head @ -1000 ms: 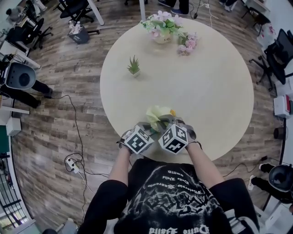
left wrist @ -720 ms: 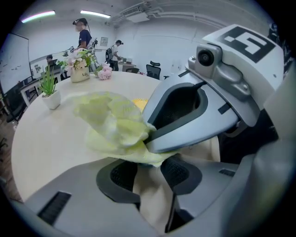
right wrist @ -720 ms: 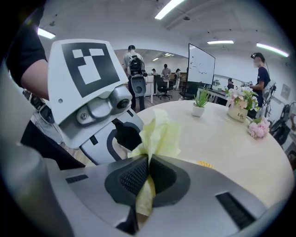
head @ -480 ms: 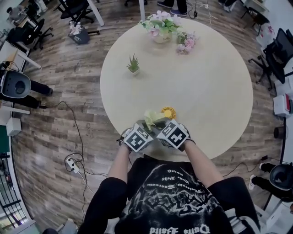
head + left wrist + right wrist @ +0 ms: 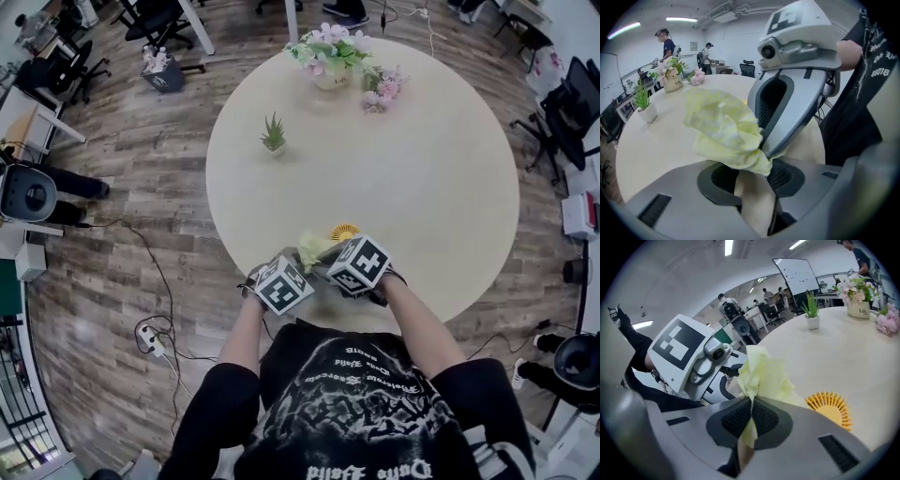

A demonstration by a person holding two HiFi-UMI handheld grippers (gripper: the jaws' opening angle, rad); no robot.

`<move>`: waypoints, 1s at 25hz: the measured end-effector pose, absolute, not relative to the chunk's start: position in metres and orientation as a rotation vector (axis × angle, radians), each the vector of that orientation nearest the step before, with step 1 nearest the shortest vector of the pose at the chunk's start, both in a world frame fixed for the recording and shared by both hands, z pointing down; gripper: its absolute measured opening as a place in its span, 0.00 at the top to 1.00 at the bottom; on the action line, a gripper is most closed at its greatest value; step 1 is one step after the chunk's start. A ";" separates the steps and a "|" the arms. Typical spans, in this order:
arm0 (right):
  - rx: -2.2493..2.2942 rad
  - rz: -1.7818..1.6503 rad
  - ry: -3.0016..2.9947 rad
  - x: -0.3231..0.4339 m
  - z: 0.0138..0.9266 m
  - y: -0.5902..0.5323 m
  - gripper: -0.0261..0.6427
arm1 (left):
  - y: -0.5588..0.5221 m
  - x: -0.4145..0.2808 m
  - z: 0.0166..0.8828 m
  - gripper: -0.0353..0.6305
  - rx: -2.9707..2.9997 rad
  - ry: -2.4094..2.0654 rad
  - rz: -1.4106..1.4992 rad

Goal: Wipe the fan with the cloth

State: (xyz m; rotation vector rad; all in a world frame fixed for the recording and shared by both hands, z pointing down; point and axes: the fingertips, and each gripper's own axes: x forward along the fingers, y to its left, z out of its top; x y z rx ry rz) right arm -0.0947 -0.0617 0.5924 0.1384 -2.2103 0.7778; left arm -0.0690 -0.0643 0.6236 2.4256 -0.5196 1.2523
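Yellow crumpled cloth (image 5: 764,376) pinched by the right gripper (image 5: 751,416) sits beside the small orange round fan (image 5: 830,409) the left gripper (image 5: 752,180) apparently clamps; wiping seems unfinished.

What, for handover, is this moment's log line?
right claw: clamps cloth | left claw: grips pale handle | fan: beside cloth
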 end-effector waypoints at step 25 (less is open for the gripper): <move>0.429 0.549 -2.121 -0.039 0.612 -0.062 0.94 | -0.065 -0.068 0.624 0.68 2.389 -0.470 1.246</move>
